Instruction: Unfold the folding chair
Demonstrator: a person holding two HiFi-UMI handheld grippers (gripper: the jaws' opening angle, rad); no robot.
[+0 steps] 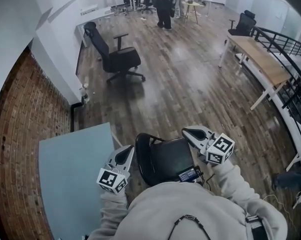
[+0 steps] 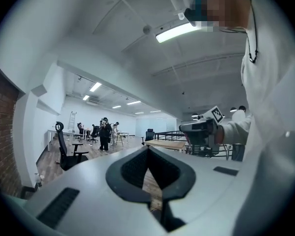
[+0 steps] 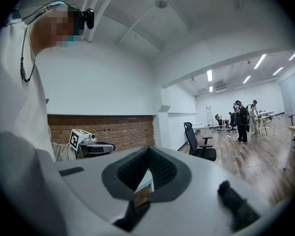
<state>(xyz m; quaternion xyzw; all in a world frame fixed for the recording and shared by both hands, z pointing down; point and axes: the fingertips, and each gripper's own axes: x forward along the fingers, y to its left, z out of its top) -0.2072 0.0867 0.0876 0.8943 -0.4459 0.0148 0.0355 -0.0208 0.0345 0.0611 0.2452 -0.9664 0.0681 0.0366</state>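
The black folding chair (image 1: 166, 160) stands just in front of me, its dark seat panel and rounded frame showing from above. My left gripper (image 1: 127, 152) hangs beside the chair's left edge. My right gripper (image 1: 187, 132) sits at its far right corner. I cannot tell whether either touches the chair. In the left gripper view the left gripper (image 2: 148, 149) has its jaws together with nothing between them, and the right gripper (image 2: 202, 130) shows across from it. The right gripper (image 3: 148, 150) is likewise shut and empty in its own view, which faces the left gripper (image 3: 91, 147).
A pale blue-grey panel (image 1: 75, 179) lies to my left against a brick wall (image 1: 17, 129). A black office chair (image 1: 118, 59) stands on the wooden floor ahead. A wooden desk (image 1: 260, 59) and a black railing (image 1: 293, 91) run along the right. People (image 1: 164, 4) stand far back.
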